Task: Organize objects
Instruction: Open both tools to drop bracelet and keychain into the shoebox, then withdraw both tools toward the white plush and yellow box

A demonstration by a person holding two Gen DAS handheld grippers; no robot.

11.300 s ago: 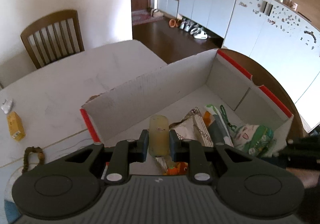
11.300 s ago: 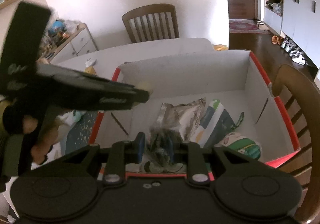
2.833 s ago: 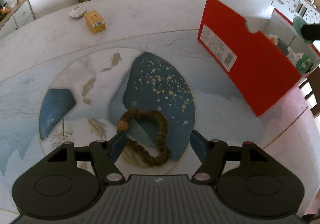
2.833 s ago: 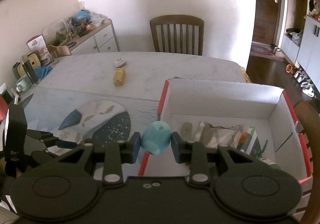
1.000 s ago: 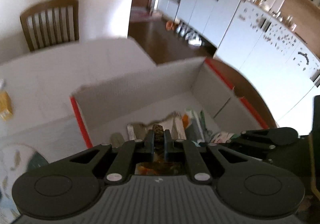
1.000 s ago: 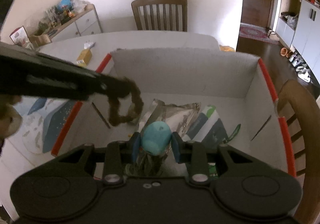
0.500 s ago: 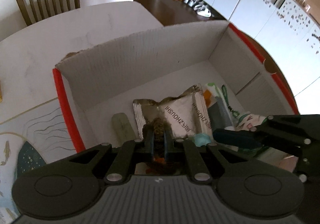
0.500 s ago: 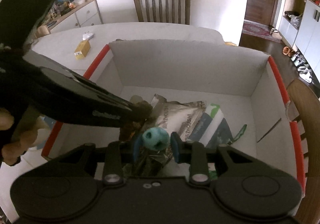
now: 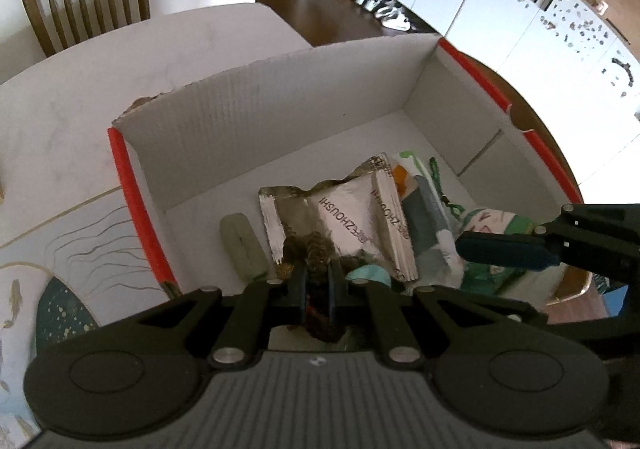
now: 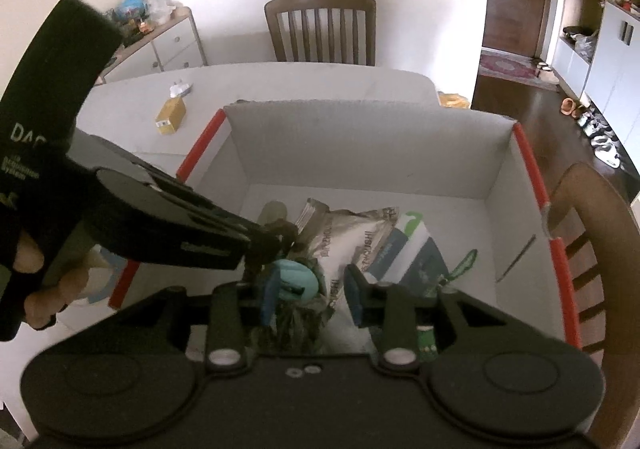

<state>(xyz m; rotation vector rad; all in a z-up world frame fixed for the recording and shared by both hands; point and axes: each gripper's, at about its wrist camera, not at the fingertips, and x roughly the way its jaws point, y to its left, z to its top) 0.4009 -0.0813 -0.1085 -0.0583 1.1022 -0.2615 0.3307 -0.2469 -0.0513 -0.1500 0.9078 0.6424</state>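
An open red box with a white inside (image 9: 280, 109) (image 10: 360, 145) stands on the table. My left gripper (image 9: 316, 277) (image 10: 262, 239) is low inside it, shut on a brown beaded loop (image 9: 316, 249) (image 10: 285, 229) that droops onto a silver foil pouch (image 9: 352, 217) (image 10: 360, 237). My right gripper (image 10: 311, 293) hangs over the near side of the box with its jaws opening. A teal ball (image 10: 298, 277) (image 9: 370, 273) lies against its left finger, clear of the right pad. One right fingertip (image 9: 504, 249) shows in the left wrist view.
More packets and a pale green tube (image 9: 240, 241) lie in the box. A small yellow carton (image 10: 171, 116) sits on the table behind it, and a painted mat (image 9: 48, 281) lies to the left. Wooden chairs (image 10: 320, 29) (image 10: 592, 249) stand at the far and right sides.
My left gripper has sunk deeper into the box with the brown loop. The right jaws have widened and the teal ball has slipped out of their grip.
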